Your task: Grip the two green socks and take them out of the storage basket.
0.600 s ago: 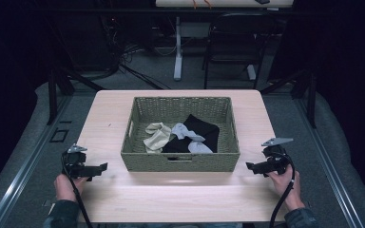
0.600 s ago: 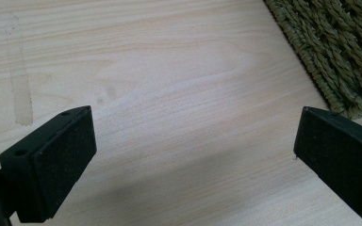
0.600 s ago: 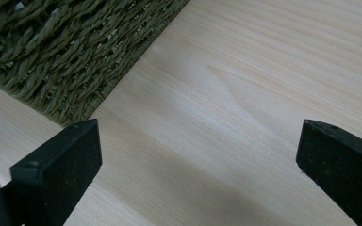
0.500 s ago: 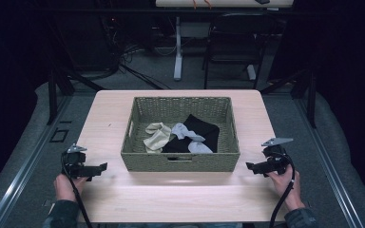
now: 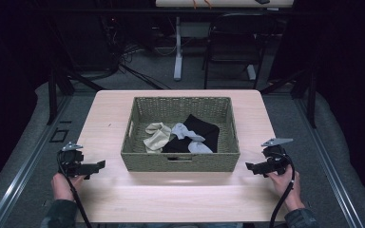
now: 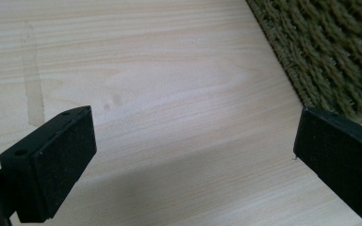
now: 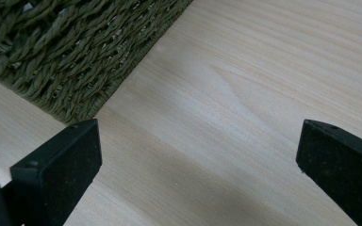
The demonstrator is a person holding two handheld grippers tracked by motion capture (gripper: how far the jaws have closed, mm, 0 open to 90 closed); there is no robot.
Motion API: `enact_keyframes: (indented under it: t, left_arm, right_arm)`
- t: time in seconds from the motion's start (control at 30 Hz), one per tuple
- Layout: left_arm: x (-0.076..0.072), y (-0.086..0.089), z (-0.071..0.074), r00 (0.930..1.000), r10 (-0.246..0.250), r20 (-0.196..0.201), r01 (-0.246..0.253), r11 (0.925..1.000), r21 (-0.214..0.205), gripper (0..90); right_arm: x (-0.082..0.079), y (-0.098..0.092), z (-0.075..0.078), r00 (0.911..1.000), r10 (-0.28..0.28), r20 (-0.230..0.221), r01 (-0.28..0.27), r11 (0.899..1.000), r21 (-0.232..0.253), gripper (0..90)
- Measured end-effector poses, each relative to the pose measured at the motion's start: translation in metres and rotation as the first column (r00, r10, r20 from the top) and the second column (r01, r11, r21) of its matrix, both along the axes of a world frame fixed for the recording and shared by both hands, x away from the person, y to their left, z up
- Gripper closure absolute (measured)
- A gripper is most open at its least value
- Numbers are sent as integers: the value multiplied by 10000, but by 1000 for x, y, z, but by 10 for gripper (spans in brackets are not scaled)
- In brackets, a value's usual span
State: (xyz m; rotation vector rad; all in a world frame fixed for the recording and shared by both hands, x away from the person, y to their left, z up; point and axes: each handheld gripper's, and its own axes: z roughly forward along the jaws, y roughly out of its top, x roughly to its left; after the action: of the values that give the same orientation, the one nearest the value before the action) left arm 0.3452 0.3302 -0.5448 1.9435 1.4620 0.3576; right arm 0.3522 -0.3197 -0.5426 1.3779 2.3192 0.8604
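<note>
Nothing had shifted since the earlier frames: the left gripper [image 5: 100, 165] and right gripper [image 5: 250, 167] were held released over bare counter [image 5: 180, 199]. The socks [image 5: 178, 137] lay in the basket [image 5: 180, 161], beyond both jaws, so no pick had begun.

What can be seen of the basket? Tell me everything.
The basket is a rectangular, olive-green woven wicker tray with low walls and a handle slot in its near wall. It sits flat at the middle of the light wood table, long side toward the person. Inside lie a cream sock, a light blue-grey sock and a black cloth. Neither gripper touches it.
</note>
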Motion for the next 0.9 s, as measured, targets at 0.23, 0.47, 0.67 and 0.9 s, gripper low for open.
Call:
enact_keyframes:
  t: [0.23,0.47,0.67,0.9]
  left_arm:
    - [-1,1,22,9996,193,214,-184,9991,-381,16]
    - [1,-5,42,9996,195,211,-181,9978,-636,31]
    - [8,-14,64,9998,70,163,-58,9976,-683,27]
    - [17,-32,94,9985,-267,481,289,9985,-457,29]
  right_arm:
    - [-1,-3,0,10000,30,-49,-30,10000,66,1]
    - [-2,-5,-1,10000,-46,-68,47,10000,82,1]
    - [-3,-6,0,10000,-70,-67,70,10000,46,1]
    - [-4,-8,0,9999,-89,-47,90,9999,76,1]
